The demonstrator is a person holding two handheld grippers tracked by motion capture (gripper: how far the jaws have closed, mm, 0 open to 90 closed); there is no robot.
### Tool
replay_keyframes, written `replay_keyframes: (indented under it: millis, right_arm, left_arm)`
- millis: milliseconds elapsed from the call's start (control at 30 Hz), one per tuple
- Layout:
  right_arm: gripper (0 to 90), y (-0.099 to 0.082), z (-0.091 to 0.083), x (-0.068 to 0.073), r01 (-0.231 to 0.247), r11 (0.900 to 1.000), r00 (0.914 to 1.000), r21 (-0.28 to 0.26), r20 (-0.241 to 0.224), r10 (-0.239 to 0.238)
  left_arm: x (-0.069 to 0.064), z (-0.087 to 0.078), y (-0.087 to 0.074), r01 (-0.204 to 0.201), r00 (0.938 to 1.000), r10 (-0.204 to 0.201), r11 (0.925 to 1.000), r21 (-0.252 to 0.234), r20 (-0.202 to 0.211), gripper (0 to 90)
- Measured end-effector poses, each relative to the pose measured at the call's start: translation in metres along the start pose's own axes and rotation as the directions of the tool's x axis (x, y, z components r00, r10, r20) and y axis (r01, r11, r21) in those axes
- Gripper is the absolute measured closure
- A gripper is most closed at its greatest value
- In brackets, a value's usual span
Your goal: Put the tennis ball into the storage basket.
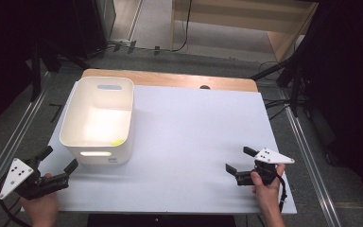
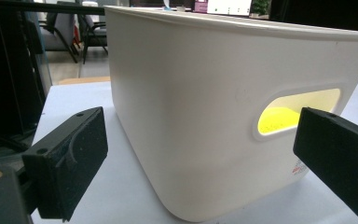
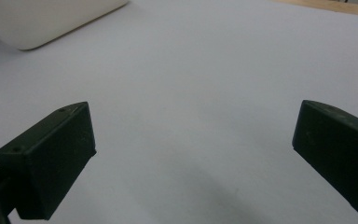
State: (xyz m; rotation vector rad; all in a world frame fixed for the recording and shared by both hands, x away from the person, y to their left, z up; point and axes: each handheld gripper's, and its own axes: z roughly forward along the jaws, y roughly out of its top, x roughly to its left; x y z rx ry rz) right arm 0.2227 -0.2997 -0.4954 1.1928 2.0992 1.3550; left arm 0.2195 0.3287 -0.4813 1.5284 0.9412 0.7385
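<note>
A white plastic bin (image 1: 99, 118) stands on the left part of the white table top (image 1: 194, 137). A yellow thing (image 1: 117, 142) lies inside it at the near right corner; it glows through the handle slot (image 2: 298, 112) in the left gripper view. My left gripper (image 1: 57, 160) is open at the table's near left corner, pointing at the bin's near wall (image 2: 191, 126) from close by. My right gripper (image 1: 240, 160) is open low over the bare table at the near right, nothing between its fingers (image 3: 51, 163). The bin's corner (image 3: 42, 18) shows far off in the right gripper view.
A wooden strip (image 1: 170, 79) runs along the table's far edge. Metal rails (image 1: 14, 137) and dark frame legs flank the table on both sides. A wooden cabinet (image 1: 246, 19) stands on the floor beyond. Chairs (image 2: 65, 32) are seen past the bin.
</note>
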Motion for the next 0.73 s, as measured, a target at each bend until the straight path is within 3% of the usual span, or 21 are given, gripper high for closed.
replay_keyframes:
  millis: [500, 733]
  right_arm:
    - [0.0, -0.021, -0.026, -0.017, -0.051, 0.9984, 0.9956, -0.021, 0.077, 0.053]
    - [0.0, -0.03, -0.023, -0.023, -0.082, 0.9965, 0.9926, -0.016, 0.088, 0.083]
  left_arm:
    - [0.001, 0.0, 0.0, -0.001, 1.0, 0.001, 1.0, -0.005, 0.005, 2.8]
    - [0.002, -0.001, 0.001, 0.011, 0.9999, -0.011, 0.9999, -0.007, 0.006, 2.8]
